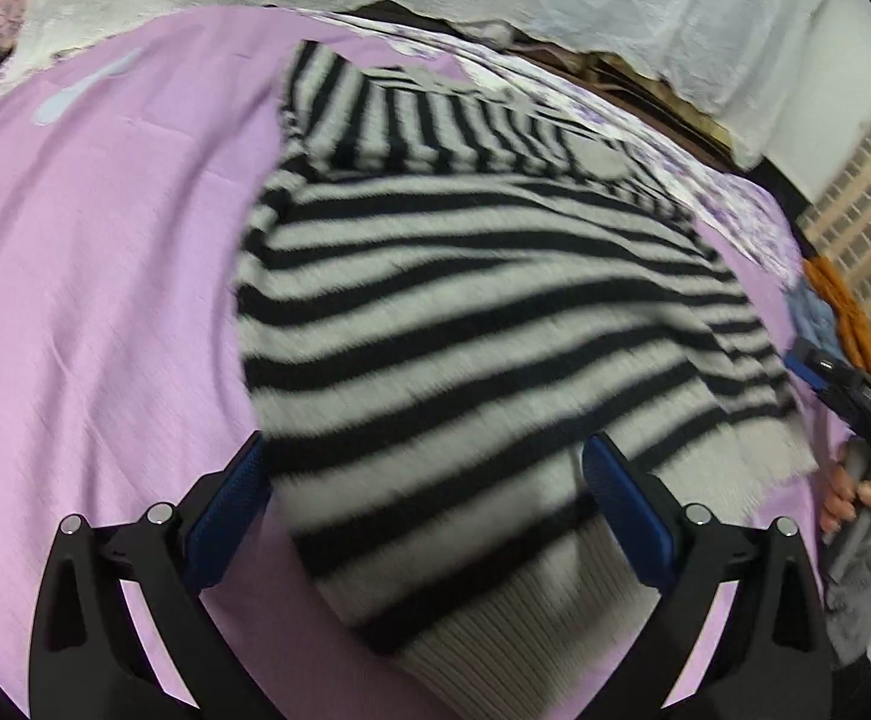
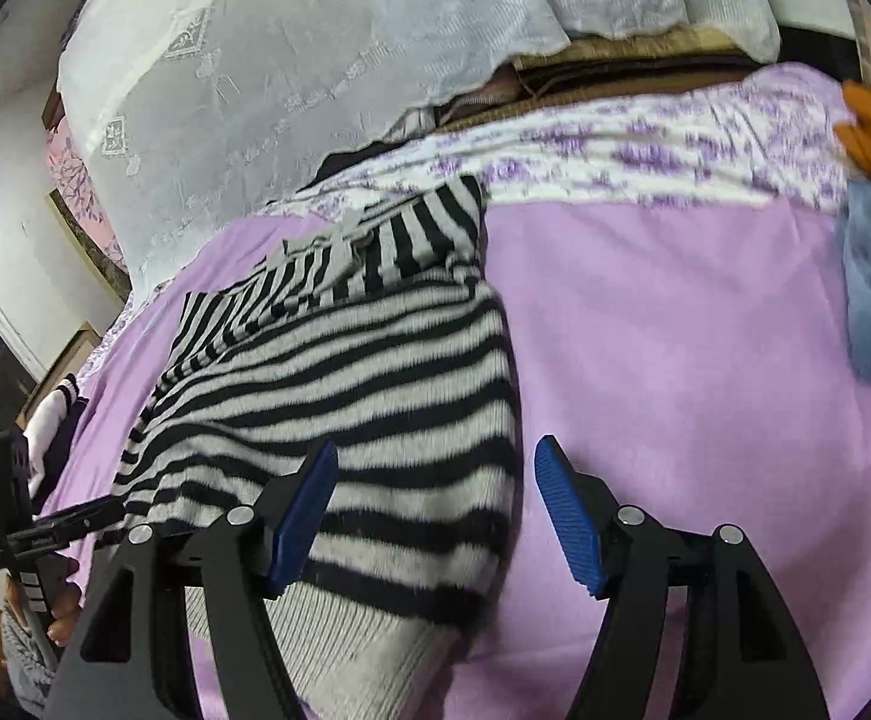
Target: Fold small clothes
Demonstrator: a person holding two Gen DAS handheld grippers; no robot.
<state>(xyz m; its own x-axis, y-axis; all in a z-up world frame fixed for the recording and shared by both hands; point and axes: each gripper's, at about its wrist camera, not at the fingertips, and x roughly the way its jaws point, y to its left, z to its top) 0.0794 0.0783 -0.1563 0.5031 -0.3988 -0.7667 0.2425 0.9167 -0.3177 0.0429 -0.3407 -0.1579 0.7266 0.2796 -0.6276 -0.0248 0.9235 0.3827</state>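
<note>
On the purple sheet (image 1: 105, 252), striped sweater (image 1: 465, 300) lies partly folded.

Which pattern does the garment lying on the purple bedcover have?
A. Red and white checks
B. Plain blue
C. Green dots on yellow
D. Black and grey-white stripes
D: the sweater spread on the purple bedcover shows alternating black and pale grey stripes with a ribbed pale hem, seen between the open fingers of the left claw and beside the open right claw.
</note>
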